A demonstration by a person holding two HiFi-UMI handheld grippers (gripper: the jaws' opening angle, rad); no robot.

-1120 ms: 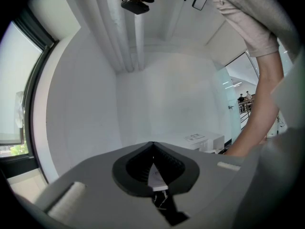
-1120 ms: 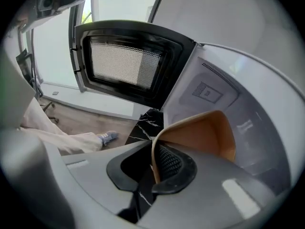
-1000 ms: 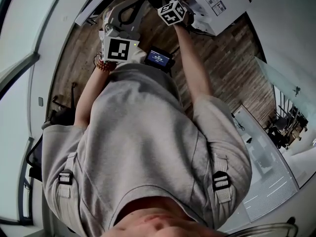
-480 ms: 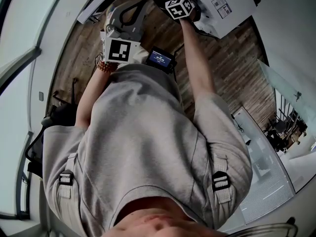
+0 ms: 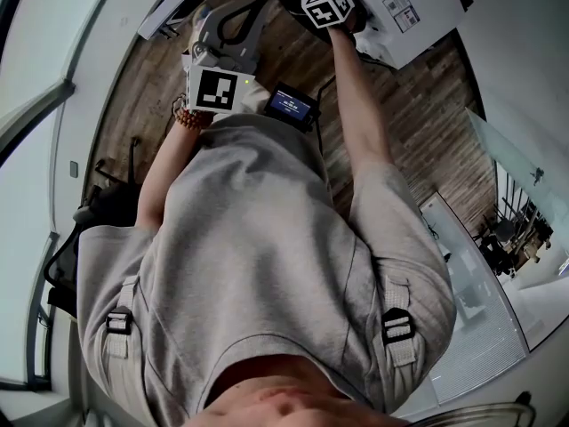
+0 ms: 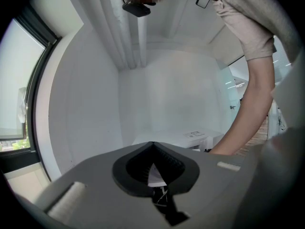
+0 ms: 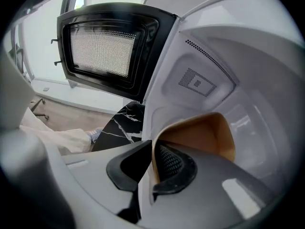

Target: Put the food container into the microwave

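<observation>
In the right gripper view, my right gripper (image 7: 153,163) is shut on the rim of a tan paper food container (image 7: 205,132). The container is held inside the white cavity of the microwave (image 7: 224,66), whose black door (image 7: 109,46) stands open to the left. From the head view the microwave (image 5: 409,7) is at the top right, and the right gripper's marker cube (image 5: 327,5) is right at its front, jaws hidden. My left gripper (image 6: 152,149) is shut on nothing and points at a white wall. Its marker cube (image 5: 220,90) stays near my waist.
A black marble-patterned counter (image 7: 119,123) lies under the microwave door. Wood floor (image 5: 400,123) runs below, with a glass partition (image 5: 498,149) at the right. A small screen device (image 5: 289,105) hangs at my waist. My right arm (image 6: 252,94) crosses the left gripper view.
The right gripper has moved up and forward toward the microwave, with the container in it. The left gripper has stayed almost still.
</observation>
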